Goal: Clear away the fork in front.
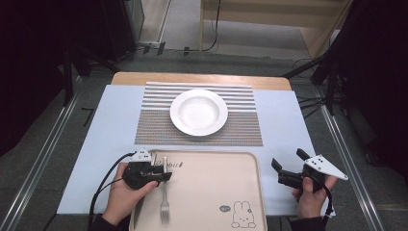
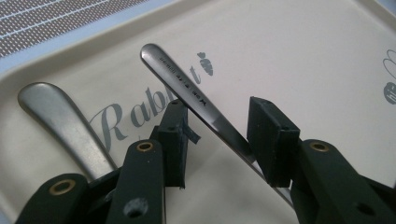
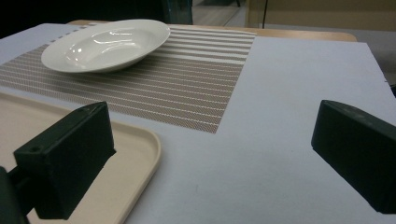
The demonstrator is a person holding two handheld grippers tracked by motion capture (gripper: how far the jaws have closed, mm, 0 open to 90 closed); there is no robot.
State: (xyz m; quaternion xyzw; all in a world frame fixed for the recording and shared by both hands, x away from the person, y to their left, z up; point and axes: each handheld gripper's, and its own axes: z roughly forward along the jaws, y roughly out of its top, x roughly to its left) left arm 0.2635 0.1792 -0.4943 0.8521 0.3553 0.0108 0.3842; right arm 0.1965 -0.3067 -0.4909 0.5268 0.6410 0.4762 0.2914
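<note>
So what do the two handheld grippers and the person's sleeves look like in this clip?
Both are black. The left gripper and the right gripper each carry a grey three-cornered plate on top and trail a black cable. The left one's arms show brass-coloured rivets, and its pads are blocky black rubber. The sleeves are dark at the wrists.

A plate (image 1: 198,112) rests on a placemat (image 1: 159,126) at the table's far centre. Nearer the person lies a tray (image 1: 216,183); a fork (image 1: 164,192) and a second utensil handle (image 2: 60,122) lie at its left end.
</note>
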